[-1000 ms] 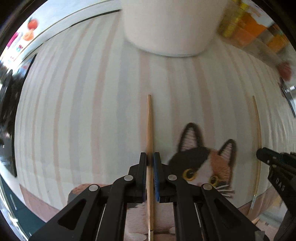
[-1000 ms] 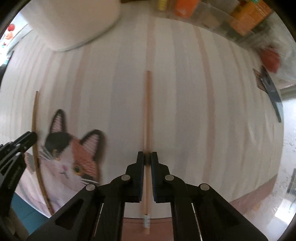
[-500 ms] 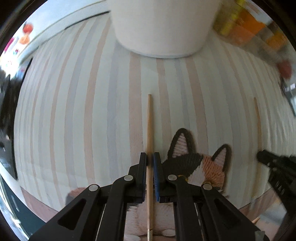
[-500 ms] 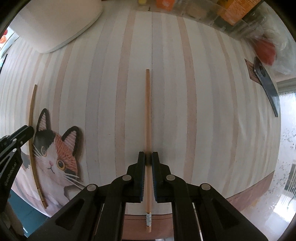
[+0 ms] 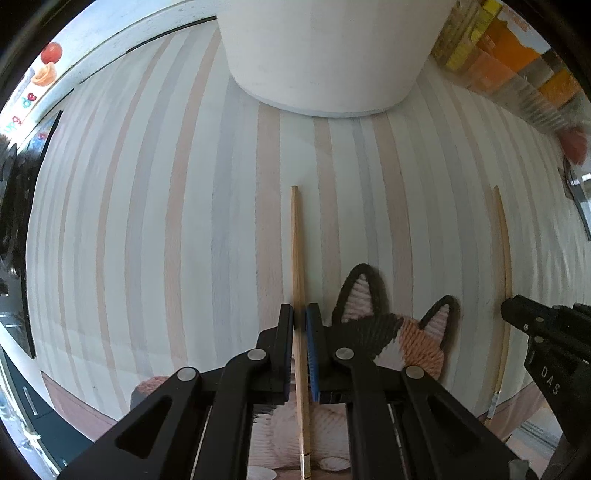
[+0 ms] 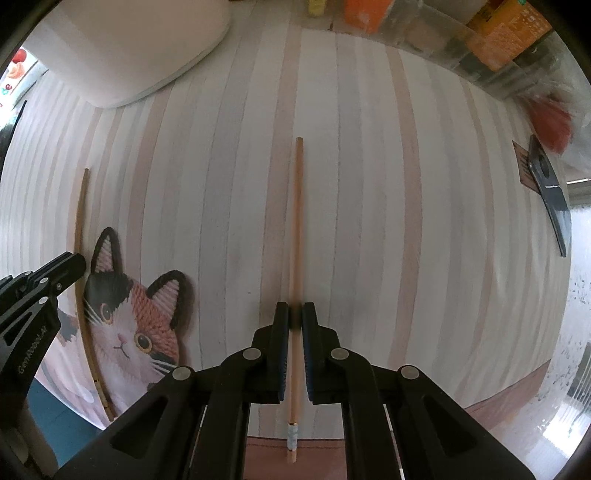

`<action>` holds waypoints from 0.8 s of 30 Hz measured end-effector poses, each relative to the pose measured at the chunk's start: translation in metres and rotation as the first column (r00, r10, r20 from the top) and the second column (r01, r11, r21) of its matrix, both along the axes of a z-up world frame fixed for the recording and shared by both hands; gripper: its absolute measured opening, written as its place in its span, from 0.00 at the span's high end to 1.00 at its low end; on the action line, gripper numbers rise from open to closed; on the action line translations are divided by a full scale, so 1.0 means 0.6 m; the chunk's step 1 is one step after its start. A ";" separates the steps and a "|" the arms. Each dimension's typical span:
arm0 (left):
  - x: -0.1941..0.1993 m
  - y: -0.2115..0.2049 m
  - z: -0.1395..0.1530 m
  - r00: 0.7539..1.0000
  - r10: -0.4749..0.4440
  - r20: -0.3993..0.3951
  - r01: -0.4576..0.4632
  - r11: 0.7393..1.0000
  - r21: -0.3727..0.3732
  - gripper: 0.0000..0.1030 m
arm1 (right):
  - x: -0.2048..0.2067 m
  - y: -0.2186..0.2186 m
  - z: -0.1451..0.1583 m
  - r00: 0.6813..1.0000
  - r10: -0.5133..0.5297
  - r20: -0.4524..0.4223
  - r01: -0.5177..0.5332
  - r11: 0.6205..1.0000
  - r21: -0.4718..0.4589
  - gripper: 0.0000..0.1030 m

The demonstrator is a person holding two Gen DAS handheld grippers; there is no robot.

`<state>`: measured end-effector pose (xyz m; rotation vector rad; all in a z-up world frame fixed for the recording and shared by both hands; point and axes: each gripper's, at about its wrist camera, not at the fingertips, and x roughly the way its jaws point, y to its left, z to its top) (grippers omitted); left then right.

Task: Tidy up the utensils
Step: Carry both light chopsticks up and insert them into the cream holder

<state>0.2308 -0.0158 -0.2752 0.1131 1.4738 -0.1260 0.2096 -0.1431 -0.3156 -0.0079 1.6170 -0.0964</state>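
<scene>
The left gripper (image 5: 300,317) was clamped on a wooden chopstick (image 5: 297,266), its fingers (image 5: 285,332) pressed against the stick on both sides. That chopstick ran straight ahead from the jaws, its far tip aimed at the white pot (image 5: 325,55) and stopping well short of the pot's base. The cat mat (image 5: 391,332) lay just right of this chopstick, with part of the mat under the gripper.

The right gripper (image 6: 295,317) was likewise closed on a second chopstick (image 6: 296,229), gripping it near the end with the pale band, which stuck out behind the jaws. This chopstick lay well to the right of the cat mat (image 6: 129,325) and parallel to the first one, over the striped cloth (image 6: 369,221). The white pot (image 6: 129,51) stood beyond the mat, far off to the left of the second chopstick's tip.

In the right wrist view, the left gripper (image 6: 74,264) and its chopstick (image 6: 79,221) showed at the mat's left edge. In the left wrist view, the right gripper (image 5: 511,308) and its chopstick (image 5: 504,240) showed right of the mat. A row of orange and yellow packets (image 6: 495,33) lined the cloth's far edge, right of the pot. A dark flat thing (image 6: 550,195) lay at the cloth's right edge, far from the mat.
</scene>
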 end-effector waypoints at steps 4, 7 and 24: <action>-0.001 -0.012 0.000 1.000 -0.009 -0.003 0.009 1.000 0.002 0.95 | 0.019 0.012 -0.004 0.999 -0.016 0.046 0.016 1.000 0.003 0.91; -0.001 -0.019 0.003 1.000 -0.011 0.017 0.011 1.000 0.008 0.96 | 0.026 0.014 -0.006 0.999 -0.008 0.045 0.009 1.000 -0.007 0.91; -0.071 -0.027 0.188 0.958 -0.047 0.284 0.071 0.995 -0.076 0.96 | -0.017 -0.024 0.129 0.949 -0.080 0.306 0.030 0.986 0.164 0.93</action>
